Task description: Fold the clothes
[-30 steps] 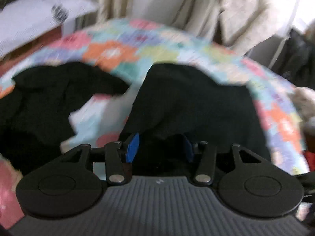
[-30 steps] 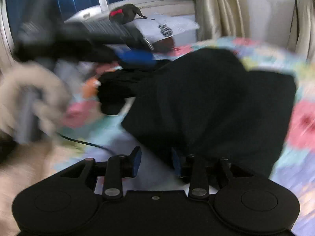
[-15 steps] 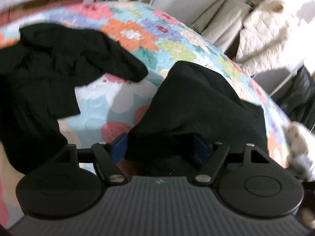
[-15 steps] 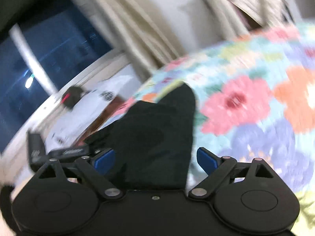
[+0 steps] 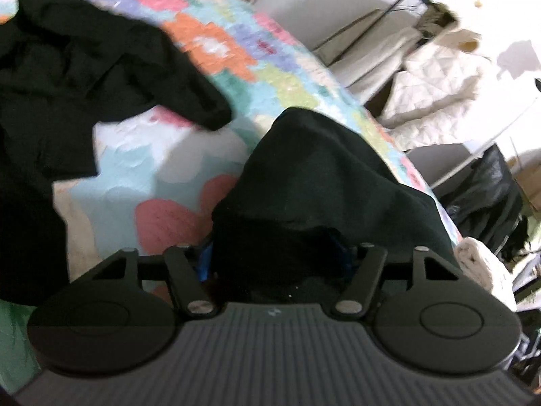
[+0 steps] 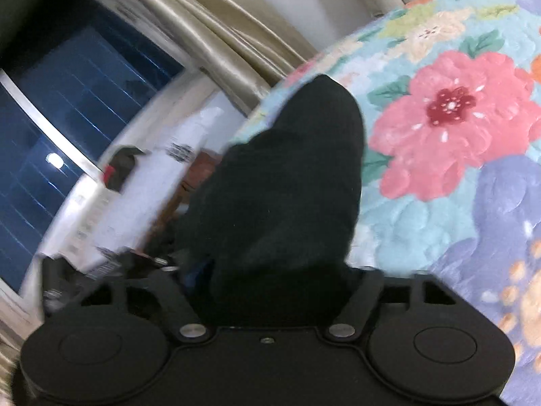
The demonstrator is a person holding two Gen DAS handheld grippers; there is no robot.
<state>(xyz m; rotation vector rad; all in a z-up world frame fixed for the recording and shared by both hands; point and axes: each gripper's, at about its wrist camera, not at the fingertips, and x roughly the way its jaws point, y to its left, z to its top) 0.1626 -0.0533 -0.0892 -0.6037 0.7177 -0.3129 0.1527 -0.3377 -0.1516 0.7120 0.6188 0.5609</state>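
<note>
Fabric bunched in both grippers over the floral bed, jaws closing.

Left wrist: left hand-held gripper (image 5: 275,258) about half open and closing, black garment (image 5: 324,182) draped between the blue pads; can't tell if they pinch yet. Second black garment (image 5: 84,67) crumpled on bed (image 5: 216,50), well apart.
Right wrist: right hand-held gripper (image 6: 277,270) also mid-width and closing, black cloth (image 6: 287,182) filling the gap, pads hidden, grip unconfirmed.
Risk: thick bunch means a pinch on one layer only; cloth slips on lift, fold goes crooked. Uneven grips would skew the edge.
</note>
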